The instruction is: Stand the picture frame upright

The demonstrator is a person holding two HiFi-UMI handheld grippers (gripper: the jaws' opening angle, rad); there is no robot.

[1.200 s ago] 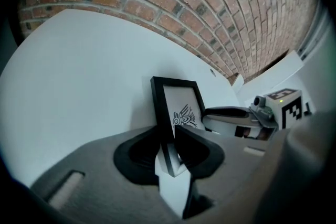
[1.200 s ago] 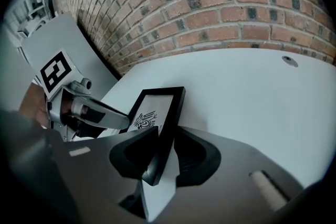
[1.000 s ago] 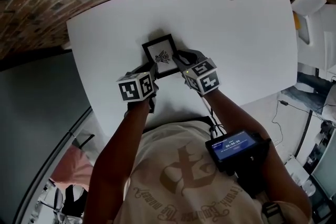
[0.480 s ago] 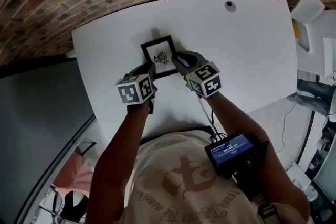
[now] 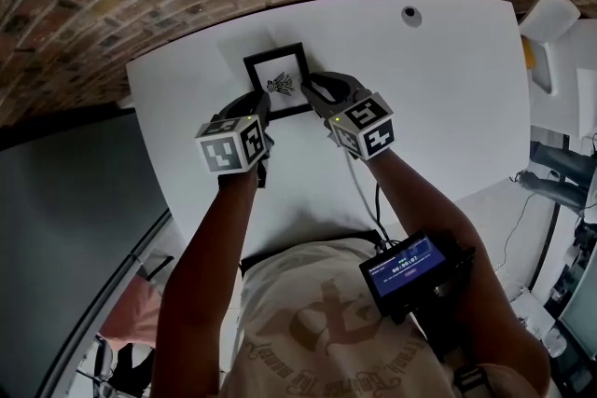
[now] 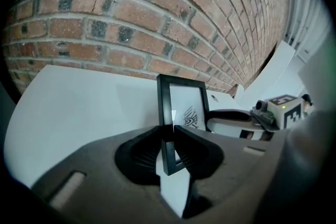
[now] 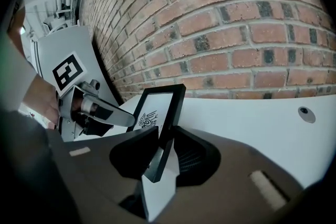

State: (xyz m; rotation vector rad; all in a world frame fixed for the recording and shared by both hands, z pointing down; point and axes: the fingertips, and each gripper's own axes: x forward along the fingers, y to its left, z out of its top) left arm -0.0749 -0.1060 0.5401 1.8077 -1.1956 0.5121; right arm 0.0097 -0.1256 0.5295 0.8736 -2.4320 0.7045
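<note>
Frame point(image 5: 277, 81) near upright at the far edge of the table point(image 5: 448, 89), left gripper point(image 5: 258, 103) closing on its left side, right gripper point(image 5: 312, 89) clamped on its right; open room rightward.

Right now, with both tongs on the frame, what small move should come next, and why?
Probably settle the picture frame squarely on the table and test its balance before releasing. The left tongs, closing on its left edge, and the right tongs, clamped on its right edge, hold it nearly upright.

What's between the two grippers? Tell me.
The picture frame, in the head view: left gripper grips one side edge, right gripper the other.
</note>
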